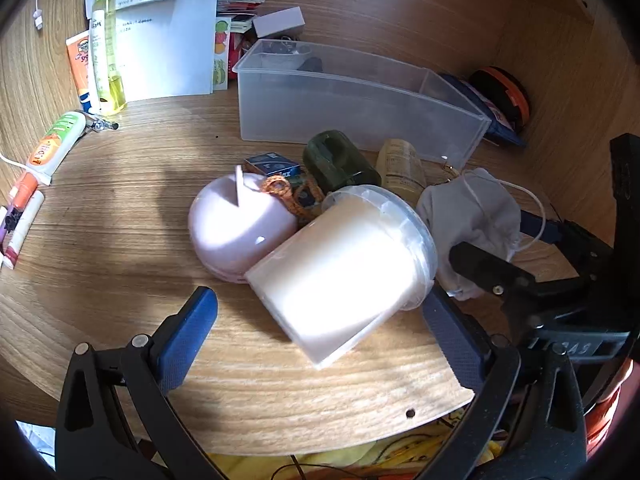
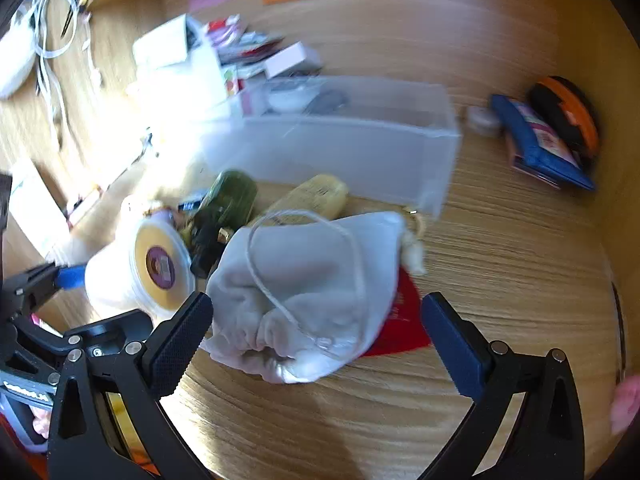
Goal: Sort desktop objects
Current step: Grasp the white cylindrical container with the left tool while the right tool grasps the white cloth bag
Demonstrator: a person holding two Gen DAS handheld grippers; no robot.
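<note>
A white tub with a clear lid (image 1: 340,272) lies on its side on the wooden desk, between the open jaws of my left gripper (image 1: 320,332). It also shows in the right wrist view (image 2: 148,268). A pale pink round case (image 1: 240,224) lies behind it. A white drawstring pouch (image 2: 308,292) lies on a red card (image 2: 400,324), between the open jaws of my right gripper (image 2: 316,332). The pouch shows in the left wrist view (image 1: 472,216) with my right gripper (image 1: 500,276) beside it. A dark green bottle (image 1: 336,160) and a yellow bottle (image 1: 400,168) lie in front of a clear plastic bin (image 1: 352,108).
Papers (image 1: 160,40), a spray bottle (image 1: 105,40) and tubes (image 1: 52,148) stand at the left. A blue wallet (image 2: 536,148) and an orange-black disc (image 2: 568,116) lie at the right by the wooden wall. An orange cord (image 1: 288,192) and a small blue box (image 1: 272,166) lie behind the tub.
</note>
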